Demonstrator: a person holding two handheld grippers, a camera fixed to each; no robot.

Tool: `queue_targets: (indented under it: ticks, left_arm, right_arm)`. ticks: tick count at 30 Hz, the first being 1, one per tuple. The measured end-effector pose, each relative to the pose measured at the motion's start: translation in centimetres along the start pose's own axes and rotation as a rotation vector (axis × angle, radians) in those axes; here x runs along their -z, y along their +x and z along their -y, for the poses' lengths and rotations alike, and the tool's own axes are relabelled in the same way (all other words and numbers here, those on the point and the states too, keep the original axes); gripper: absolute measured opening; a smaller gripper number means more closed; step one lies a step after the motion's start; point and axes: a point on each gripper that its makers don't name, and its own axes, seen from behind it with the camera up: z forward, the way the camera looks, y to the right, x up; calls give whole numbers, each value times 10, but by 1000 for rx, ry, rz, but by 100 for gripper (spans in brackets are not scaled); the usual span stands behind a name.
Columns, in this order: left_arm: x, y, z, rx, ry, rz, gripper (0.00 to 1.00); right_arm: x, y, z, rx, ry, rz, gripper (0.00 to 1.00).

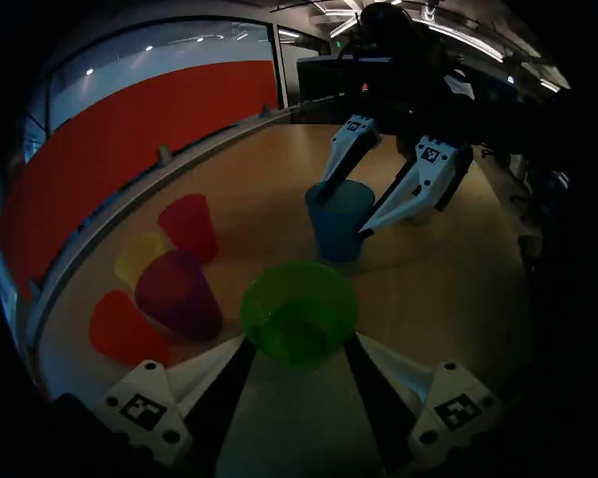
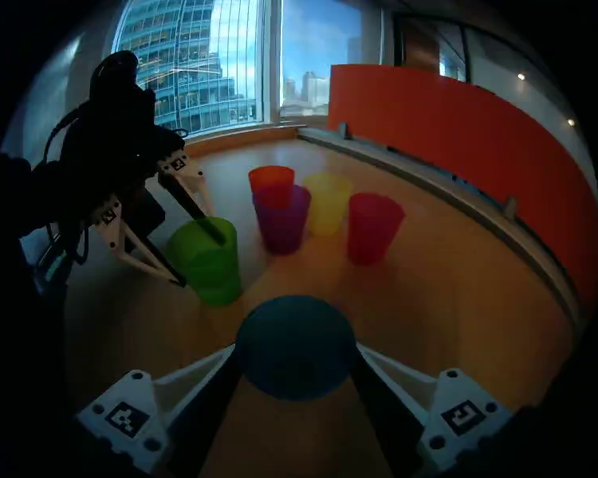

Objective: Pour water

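A translucent green cup (image 1: 299, 307) stands upright on the wooden table (image 1: 442, 279), and my left gripper (image 1: 299, 341) is shut on it, one finger pressing each side. Just beyond it a blue cup (image 1: 339, 219) also stands upright, with my right gripper (image 1: 343, 209) shut on its sides. In the right gripper view the blue cup (image 2: 295, 342) sits between my right gripper's (image 2: 296, 352) fingers, and the green cup (image 2: 206, 259) stands farther left, clasped by my left gripper (image 2: 199, 260). I cannot tell whether either cup holds water.
Several more cups cluster near the wall side: magenta (image 1: 189, 227), yellow (image 1: 139, 255), purple (image 1: 178, 295) and orange-red (image 1: 123, 328). A raised ledge (image 1: 139, 183) below a red wall panel (image 1: 139, 119) bounds the table there. A person's dark sleeve (image 2: 108, 159) holds the left gripper.
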Motion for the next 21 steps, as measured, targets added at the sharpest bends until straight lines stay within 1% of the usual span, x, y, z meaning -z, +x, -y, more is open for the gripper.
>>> queue_targets:
  ticks: [3, 7, 15, 21]
  left_arm:
    - [0, 0, 0, 1, 1, 1, 78]
    - [0, 0, 1, 6, 2, 1, 79]
    - [-1, -1, 1, -7, 14, 7, 80]
    - [-3, -5, 4, 9, 18, 24, 80]
  right_arm:
    - [0, -2, -1, 7, -6, 8, 93]
    - [-1, -7, -1, 15, -15, 25, 100]
    - [0, -8, -1, 9, -16, 25, 100]
    - [1, -8, -1, 16, -20, 25, 100]
